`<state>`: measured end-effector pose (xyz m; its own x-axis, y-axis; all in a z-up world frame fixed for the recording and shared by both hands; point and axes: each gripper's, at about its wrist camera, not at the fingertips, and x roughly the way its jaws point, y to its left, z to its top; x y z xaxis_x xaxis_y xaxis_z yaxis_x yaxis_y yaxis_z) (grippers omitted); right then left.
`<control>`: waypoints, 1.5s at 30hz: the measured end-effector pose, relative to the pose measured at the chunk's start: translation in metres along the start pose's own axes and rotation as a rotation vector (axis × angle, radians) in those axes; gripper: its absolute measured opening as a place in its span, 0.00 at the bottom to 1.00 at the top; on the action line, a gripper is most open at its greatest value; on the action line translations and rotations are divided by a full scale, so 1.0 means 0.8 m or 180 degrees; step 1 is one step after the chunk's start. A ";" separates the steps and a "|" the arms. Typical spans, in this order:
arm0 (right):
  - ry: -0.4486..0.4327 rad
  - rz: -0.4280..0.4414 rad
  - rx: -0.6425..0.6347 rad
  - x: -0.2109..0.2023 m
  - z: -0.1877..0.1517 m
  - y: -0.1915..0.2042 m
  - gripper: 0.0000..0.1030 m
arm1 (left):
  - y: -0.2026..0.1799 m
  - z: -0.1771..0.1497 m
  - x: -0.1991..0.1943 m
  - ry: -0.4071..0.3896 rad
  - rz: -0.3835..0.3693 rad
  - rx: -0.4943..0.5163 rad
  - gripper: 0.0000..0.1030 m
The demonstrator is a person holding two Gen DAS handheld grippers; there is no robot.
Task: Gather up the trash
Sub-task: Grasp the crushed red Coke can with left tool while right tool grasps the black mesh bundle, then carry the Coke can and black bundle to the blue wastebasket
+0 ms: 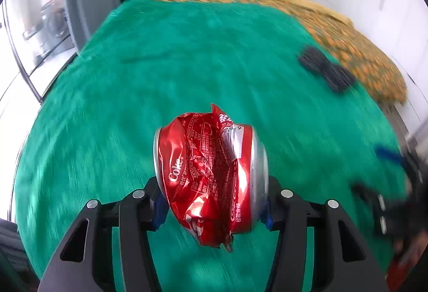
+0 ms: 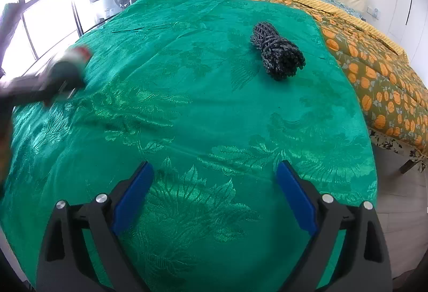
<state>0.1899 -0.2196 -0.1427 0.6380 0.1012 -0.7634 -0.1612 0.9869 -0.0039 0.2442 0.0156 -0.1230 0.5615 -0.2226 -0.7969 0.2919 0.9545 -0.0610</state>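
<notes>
Hiding both blue pads, crushed can fills left gripper.

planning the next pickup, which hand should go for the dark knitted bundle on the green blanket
Right. The right gripper is open and empty, with the dark knitted bundle lying ahead of it on the green blanket. The left gripper is already shut on the crushed Coke can.

Your right gripper hangs with its blue pads spread wide over the green bedspread, nothing between them. A dark knitted bundle lies at one o'clock. At nine o'clock, the left gripper is a blur.
</notes>
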 end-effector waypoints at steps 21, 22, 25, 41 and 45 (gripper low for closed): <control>0.0058 0.0346 0.0276 0.001 0.016 -0.034 0.92 | -0.026 -0.043 0.003 0.0120 0.0136 0.0129 0.94; 0.0018 0.0282 0.0288 0.000 0.029 -0.042 0.92 | -0.026 -0.043 0.003 0.0121 0.0135 0.0126 0.95; -0.0129 0.0096 0.0305 0.002 0.077 -0.066 0.92 | -0.027 -0.042 0.003 0.0123 0.0149 0.0125 0.95; 0.0281 0.0085 0.0329 0.082 0.150 -0.094 0.35 | -0.023 -0.041 0.005 0.0127 0.0129 0.0100 0.95; 0.0147 0.0383 0.0444 0.043 0.116 -0.091 0.35 | -0.023 -0.041 0.005 0.0127 0.0130 0.0101 0.96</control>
<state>0.2933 -0.2763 -0.1083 0.5846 0.2168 -0.7818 -0.1262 0.9762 0.1763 0.2158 0.0038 -0.1450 0.5424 -0.1750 -0.8217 0.2942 0.9557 -0.0094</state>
